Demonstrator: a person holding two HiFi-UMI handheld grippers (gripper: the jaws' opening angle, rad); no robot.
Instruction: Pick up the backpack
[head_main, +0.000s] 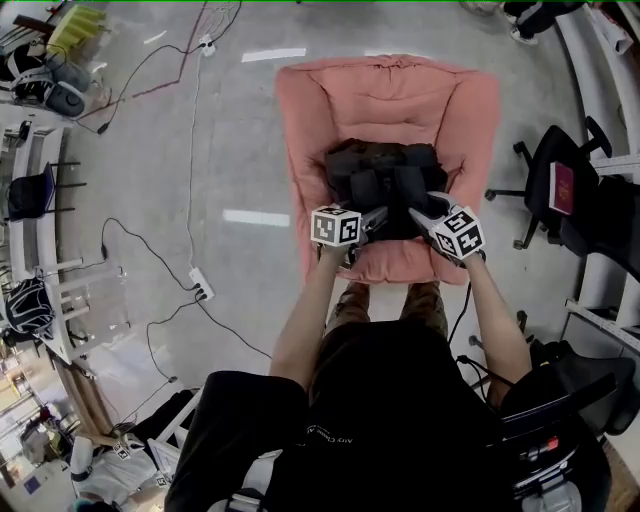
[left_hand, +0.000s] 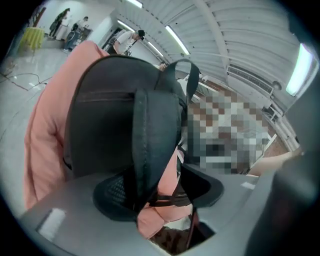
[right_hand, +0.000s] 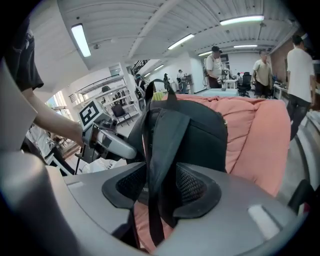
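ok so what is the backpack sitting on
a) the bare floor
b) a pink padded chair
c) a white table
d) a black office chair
B: the head view shows the backpack lying on the seat of the pink padded chair, and both gripper views show pink padding behind it.
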